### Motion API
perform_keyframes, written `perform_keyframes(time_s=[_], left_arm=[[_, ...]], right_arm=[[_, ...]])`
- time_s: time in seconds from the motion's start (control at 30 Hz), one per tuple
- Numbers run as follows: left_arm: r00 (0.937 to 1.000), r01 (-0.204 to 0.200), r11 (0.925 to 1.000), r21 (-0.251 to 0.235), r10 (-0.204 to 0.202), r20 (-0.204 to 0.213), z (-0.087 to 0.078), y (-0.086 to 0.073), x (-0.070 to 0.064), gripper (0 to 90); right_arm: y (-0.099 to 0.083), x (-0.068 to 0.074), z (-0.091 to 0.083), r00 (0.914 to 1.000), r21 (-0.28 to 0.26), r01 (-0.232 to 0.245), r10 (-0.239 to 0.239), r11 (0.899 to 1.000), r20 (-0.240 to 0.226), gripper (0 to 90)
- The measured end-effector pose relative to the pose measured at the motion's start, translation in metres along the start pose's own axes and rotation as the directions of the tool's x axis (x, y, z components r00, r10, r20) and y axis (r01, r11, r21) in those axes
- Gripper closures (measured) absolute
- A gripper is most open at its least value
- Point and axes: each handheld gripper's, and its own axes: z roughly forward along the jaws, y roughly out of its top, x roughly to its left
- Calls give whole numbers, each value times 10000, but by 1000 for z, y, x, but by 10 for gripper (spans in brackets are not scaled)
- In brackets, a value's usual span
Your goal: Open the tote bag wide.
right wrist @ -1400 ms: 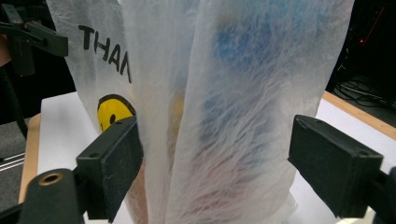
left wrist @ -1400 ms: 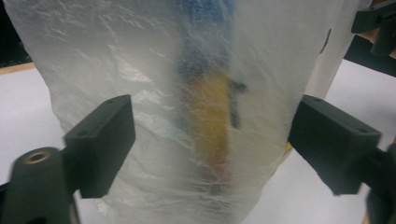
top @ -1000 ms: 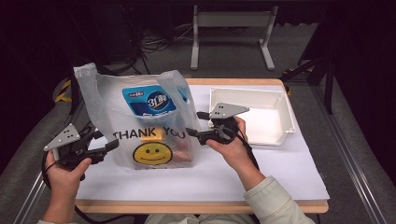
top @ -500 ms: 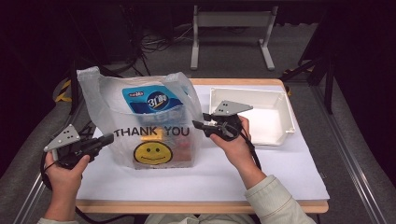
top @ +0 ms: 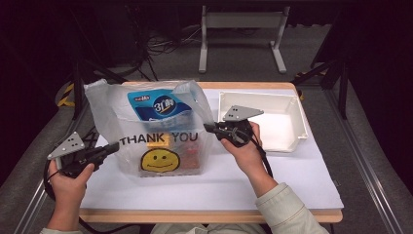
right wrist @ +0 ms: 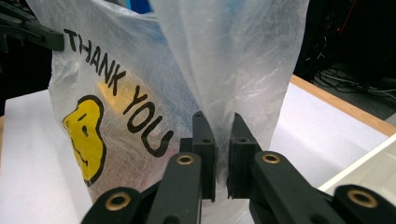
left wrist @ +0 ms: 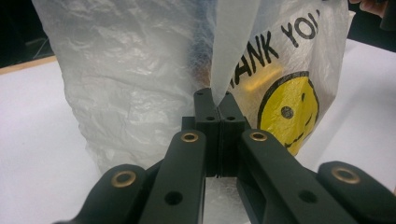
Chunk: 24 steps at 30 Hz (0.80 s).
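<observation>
**Desk:** What stands on the table?

**Photographer:** A translucent plastic bag (top: 156,129) printed "THANK YOU" over a yellow smiley face (top: 159,159), upright on the white table sheet (top: 219,185). A blue-and-white package (top: 158,107) shows through its upper part, with smaller orange and red items low inside that I cannot identify. A white tray (top: 287,122) sits just beside the bag, on the person's right.

**Desk:** And the tools?

**Photographer:** One at each side of the bag. The left gripper (left wrist: 215,105) has its jaws pressed together on a fold of the bag's plastic at the bag's left edge. The right gripper (right wrist: 218,123) meets the bag's right edge with a narrow gap between its jaws and film lying in that gap; whether it truly pinches the plastic, I cannot tell
</observation>
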Motion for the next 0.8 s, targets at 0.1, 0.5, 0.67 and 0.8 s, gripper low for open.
perform_keyframes(time_s=[0.1, 0.5, 0.67, 0.8], left_arm=[[10000, 30, 9999, 156, -31, 31, 3, -3, 0, 900], [9997, 187, 9965, 810, -197, 124, 12, -15, 2, 900], [9992, 340, 9940, 1042, -362, 190, 15, -18, 6, 900], [9981, 511, 9910, 1236, -549, 280, 18, -22, 9, 900]], right_arm=[[-2, -1, 2, 10000, 91, -40, 40, 10000, -1, 853], [-14, -4, 9, 9998, 419, -185, 186, 9990, -28, 863], [-21, -6, 13, 9996, 635, -289, 292, 9976, -37, 864], [-24, -8, 15, 9993, 731, -356, 361, 9967, -54, 863]])
